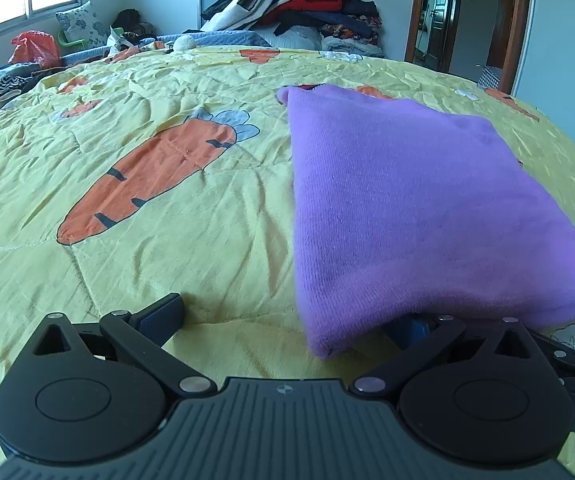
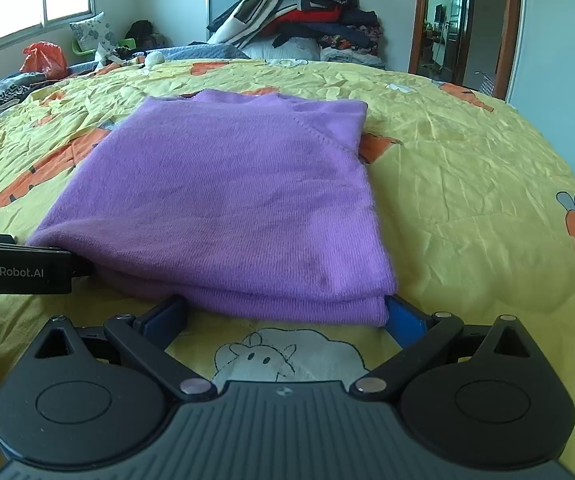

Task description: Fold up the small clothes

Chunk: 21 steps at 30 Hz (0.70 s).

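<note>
Sweater: I see a purple knit sweater (image 2: 223, 200) folded into a flat rectangle of several layers, collar at the far end, a raglan seam running across the top right. The stacked folded edges face my right camera.
Where it lies: on the bed, on a yellow quilt (image 2: 467, 184) printed with orange carrots and a white sheep; the sheep sits just in front of the sweater's near edge.
Left tongs (image 1: 295, 316): fingers spread apart. The left finger (image 1: 163, 314) rests bare on the quilt; the right one goes under the sweater's near left corner, which drapes over it and hides its tip. Nothing is clamped.
Right tongs (image 2: 287, 314): spread wide, low on the quilt, one blue finger at each side of the near folded edge. The right finger (image 2: 405, 320) touches the near right corner; the left finger's tip meets the fold's underside. I see no pinch on the cloth.
Other gripper in right view: the left gripper's black body (image 2: 19, 268) reaches in from the left edge to the sweater's near left corner.
Far end of bed: a tall pile of clothes (image 2: 299, 12) against the wall, a red bag (image 2: 43, 56) and a pillow (image 2: 91, 30) under the window.
</note>
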Available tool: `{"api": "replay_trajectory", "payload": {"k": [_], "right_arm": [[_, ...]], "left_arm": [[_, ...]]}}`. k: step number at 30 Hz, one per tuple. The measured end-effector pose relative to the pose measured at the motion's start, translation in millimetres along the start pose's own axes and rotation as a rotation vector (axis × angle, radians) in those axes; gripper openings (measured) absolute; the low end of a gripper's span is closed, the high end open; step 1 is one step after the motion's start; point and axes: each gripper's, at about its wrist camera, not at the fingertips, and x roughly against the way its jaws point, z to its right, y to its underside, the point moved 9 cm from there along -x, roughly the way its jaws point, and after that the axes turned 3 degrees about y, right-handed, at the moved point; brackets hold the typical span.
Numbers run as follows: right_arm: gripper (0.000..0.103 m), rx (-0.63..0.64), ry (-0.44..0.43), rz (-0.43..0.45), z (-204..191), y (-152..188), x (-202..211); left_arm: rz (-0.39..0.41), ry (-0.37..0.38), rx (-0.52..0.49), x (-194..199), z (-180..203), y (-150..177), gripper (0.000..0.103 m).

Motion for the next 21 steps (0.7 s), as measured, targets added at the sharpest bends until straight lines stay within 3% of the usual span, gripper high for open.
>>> {"api": "replay_trajectory", "payload": {"k": [21], "right_arm": [[0.103,-0.002,0.001,0.003,0.0,0.5,0.1]], "left_arm": [[0.001,0.001,0.000,-0.5,0.3,-0.4,0.103]]}}
